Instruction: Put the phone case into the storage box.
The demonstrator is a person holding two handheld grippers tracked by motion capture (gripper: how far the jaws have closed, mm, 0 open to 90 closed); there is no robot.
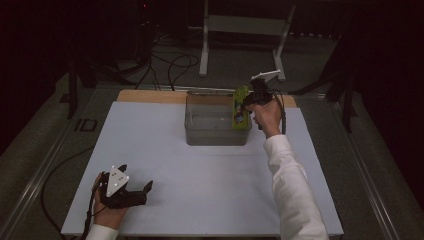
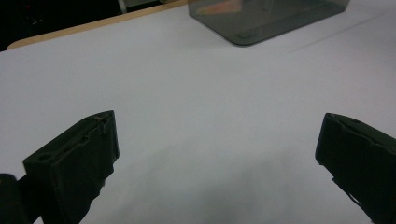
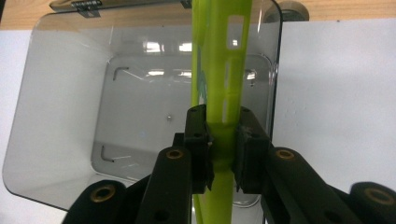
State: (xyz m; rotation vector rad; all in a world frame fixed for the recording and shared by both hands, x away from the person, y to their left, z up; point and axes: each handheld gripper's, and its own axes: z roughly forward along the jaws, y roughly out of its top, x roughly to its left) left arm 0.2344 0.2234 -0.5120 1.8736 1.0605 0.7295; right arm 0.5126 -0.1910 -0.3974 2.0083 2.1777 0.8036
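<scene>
Near left corner of the white table (image 1: pixel 200 200): left gripper (image 1: pixel 134 192) resting low over the bare surface, jaws spread wide, nothing between them, well apart from the work. Best kept parked there, out of the way.

Farther out, right of centre: right gripper (image 1: pixel 250 97) clamped narrow on a lime-green slotted package (image 3: pixel 219 93), held on edge and upright, pads (image 3: pixel 198 140) pinching its thin spine from both sides. In the high view, package (image 1: pixel 242 112) hanging at the right-hand wall of the clear grey bin (image 1: pixel 215 137), lower part seemingly already inside the rim; contents of the package too small to make out.

Step in hand, by the look of it: lowering the package into the bin. To do it well: keep the grip firm until the bottom edge meets the floor of the bin, hold the package off the right wall so no corner catches the rim, descend straight rather than swinging, then ease the jaws apart and lift clear vertically. Thin, stiff plastic, likely to tip flat once released, so a slight lean toward the open middle of the bin advisable before letting go.

Beyond the bin: strip of bare wood at the far table edge (image 1: pixel 150 96).
</scene>
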